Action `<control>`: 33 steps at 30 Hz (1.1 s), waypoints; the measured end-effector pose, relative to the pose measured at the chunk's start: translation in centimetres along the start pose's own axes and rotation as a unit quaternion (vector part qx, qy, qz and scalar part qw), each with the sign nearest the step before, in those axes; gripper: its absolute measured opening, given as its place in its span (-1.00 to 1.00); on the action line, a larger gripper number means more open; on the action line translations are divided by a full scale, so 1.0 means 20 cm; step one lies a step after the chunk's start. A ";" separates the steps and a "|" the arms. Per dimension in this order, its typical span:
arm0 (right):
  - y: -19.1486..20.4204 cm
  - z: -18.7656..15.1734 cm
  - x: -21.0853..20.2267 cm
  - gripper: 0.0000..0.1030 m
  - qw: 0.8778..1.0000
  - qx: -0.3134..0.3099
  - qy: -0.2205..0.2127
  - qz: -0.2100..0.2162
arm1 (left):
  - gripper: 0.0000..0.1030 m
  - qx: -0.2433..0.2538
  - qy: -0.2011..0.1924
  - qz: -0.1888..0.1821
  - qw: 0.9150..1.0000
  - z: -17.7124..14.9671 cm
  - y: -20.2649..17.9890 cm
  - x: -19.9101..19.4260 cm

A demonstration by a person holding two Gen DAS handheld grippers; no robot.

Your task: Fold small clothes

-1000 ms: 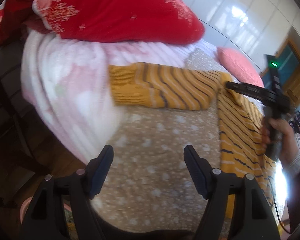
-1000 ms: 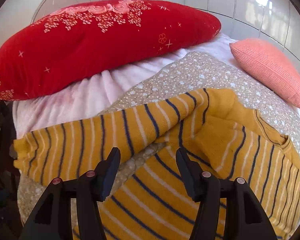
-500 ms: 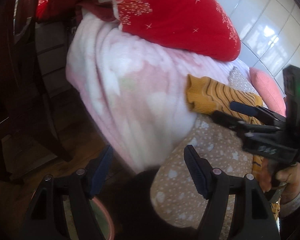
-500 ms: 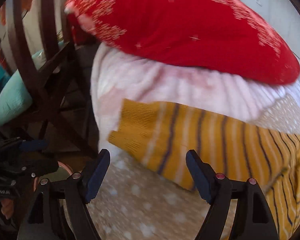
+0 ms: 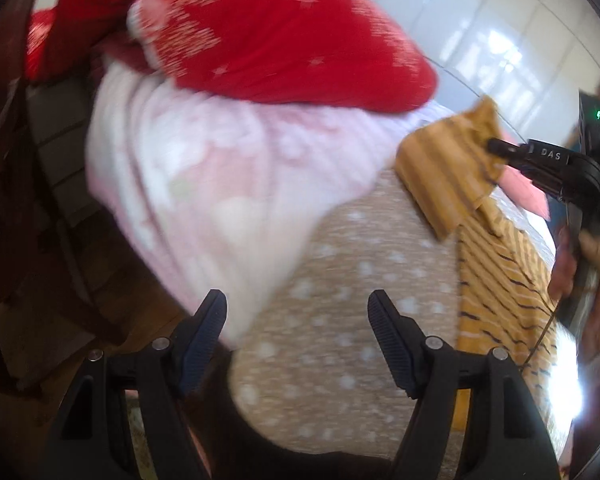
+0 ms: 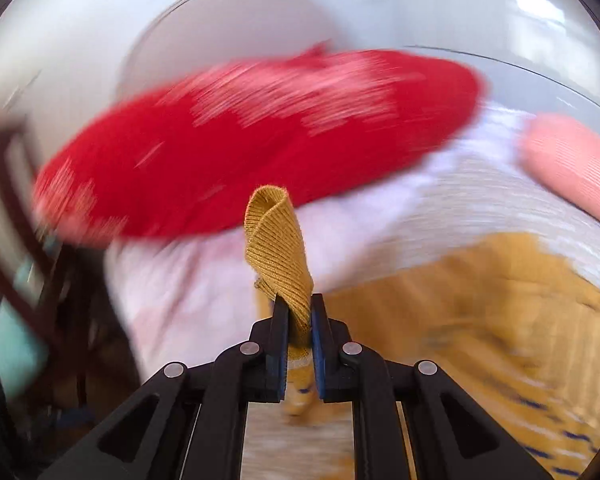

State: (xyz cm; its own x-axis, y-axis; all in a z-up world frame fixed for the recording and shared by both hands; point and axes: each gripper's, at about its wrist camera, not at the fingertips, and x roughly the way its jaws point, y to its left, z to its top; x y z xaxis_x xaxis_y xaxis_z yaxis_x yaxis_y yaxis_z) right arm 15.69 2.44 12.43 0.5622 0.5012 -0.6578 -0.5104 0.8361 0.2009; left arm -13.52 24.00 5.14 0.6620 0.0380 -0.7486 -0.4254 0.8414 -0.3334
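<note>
A mustard-yellow sweater with dark stripes point(image 5: 500, 280) lies on the bed at the right of the left wrist view. Its ribbed sleeve cuff point(image 6: 276, 240) stands up between the pads of my right gripper point(image 6: 299, 312), which is shut on it. In the left wrist view the same cuff point(image 5: 444, 172) hangs lifted off the bed from the right gripper point(image 5: 494, 146). The sweater's body point(image 6: 480, 300) is blurred below and to the right. My left gripper point(image 5: 298, 312) hovers open over the bed's near edge with nothing between its fingers.
A large red pillow point(image 5: 280, 40) lies on a pink fleece blanket point(image 5: 204, 184) at the head of the bed. A beige spotted cover point(image 5: 340, 360) spreads below. A pink cushion point(image 6: 576, 168) sits far right. A dark wooden chair point(image 5: 8, 160) stands left. A person's hand point(image 5: 596, 256) holds the right gripper.
The right gripper went from open over the sleeve end to shut on the cuff and raised it off the bed. The left gripper stayed open and its view swung back toward the bed.
</note>
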 end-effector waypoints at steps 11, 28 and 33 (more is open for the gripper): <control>-1.56 -0.42 -0.45 -0.69 0.929 0.275 0.049 -0.242 | 0.40 0.086 0.030 -0.043 0.995 -0.05 -0.42 0.07; -1.34 -1.15 -1.37 0.20 0.930 0.083 0.136 -0.332 | 0.40 0.148 0.120 -0.094 0.977 -0.15 -0.76 0.38; -1.16 -1.40 -1.43 0.31 0.969 0.184 0.106 -0.126 | 0.53 0.159 0.131 -0.110 0.972 -0.23 -0.81 0.41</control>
State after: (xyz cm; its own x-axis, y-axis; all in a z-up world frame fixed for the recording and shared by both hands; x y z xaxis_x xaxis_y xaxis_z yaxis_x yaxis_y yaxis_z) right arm -6.75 -37.47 6.22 0.4718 0.2470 -0.8464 -0.0866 0.9683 0.2343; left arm -4.04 8.24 1.72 0.5182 -0.2661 -0.8128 -0.0515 0.9389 -0.3403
